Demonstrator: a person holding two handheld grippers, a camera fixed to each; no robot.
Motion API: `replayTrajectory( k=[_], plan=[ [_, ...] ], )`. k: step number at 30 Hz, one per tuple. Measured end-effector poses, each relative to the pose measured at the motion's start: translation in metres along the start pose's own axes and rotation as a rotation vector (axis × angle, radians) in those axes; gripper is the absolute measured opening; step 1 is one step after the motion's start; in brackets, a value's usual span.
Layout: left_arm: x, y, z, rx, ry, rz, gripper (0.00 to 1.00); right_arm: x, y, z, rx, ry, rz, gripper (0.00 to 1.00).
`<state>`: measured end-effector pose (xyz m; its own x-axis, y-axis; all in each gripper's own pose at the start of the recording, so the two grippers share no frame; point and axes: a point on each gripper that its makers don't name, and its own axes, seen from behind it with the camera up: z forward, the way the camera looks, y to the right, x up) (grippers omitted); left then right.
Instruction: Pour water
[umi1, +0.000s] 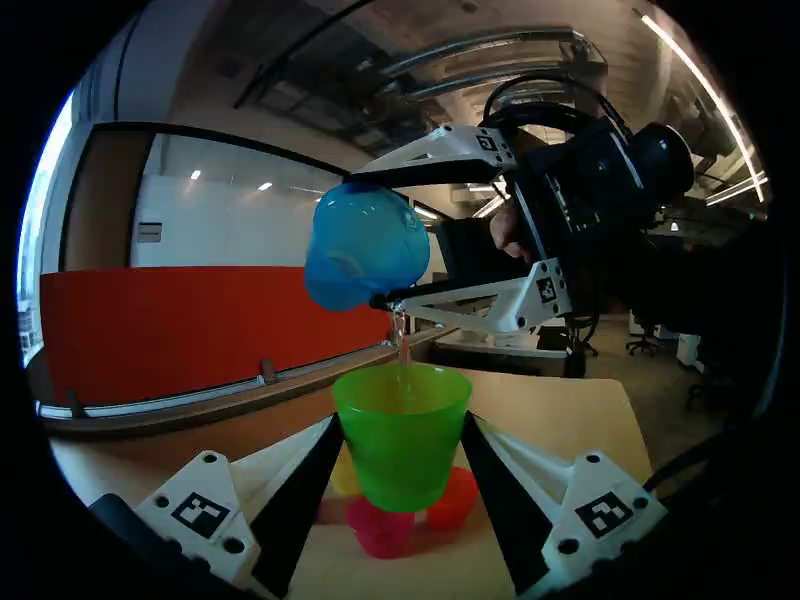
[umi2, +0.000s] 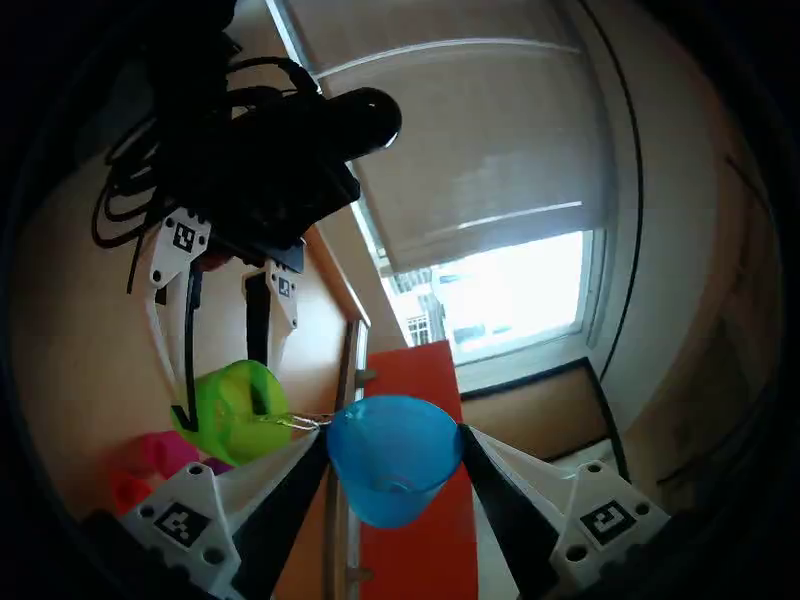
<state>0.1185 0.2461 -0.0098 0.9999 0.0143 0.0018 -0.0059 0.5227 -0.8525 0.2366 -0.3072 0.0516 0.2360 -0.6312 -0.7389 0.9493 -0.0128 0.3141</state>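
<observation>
Water (umi1: 402, 345) leaves blue cup (umi1: 365, 245) gripped in right claw (umi2: 395, 437).

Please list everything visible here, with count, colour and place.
green plastic cup: 1, green, upright in left claw.
blue translucent plastic cup: 1, blue, tilted above it, in right claw.
thin water stream: 1, clear, falling from blue cup into green cup.
wooden table: 1, light brown, underneath.
small pink plastic cup: 1, pink, on table below green cup.
small red plastic cup: 1, red, beside pink one.
yellow item: 1, yellow, partly hidden behind green cup.
red wall panel: 1, red, behind table.
hand: 1, on right claw's body.
claws: 2, white and black, each shut on its cup.
</observation>
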Motion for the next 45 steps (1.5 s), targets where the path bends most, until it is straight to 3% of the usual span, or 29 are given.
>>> replayTrajectory(
  k=[45],
  plan=[
    [0.0053,0.0015,-0.0010,0.000,0.012,0.003,0.83,0.0018,0.0053,0.0033,-0.003,-0.013,-0.134,0.94]
  ],
)
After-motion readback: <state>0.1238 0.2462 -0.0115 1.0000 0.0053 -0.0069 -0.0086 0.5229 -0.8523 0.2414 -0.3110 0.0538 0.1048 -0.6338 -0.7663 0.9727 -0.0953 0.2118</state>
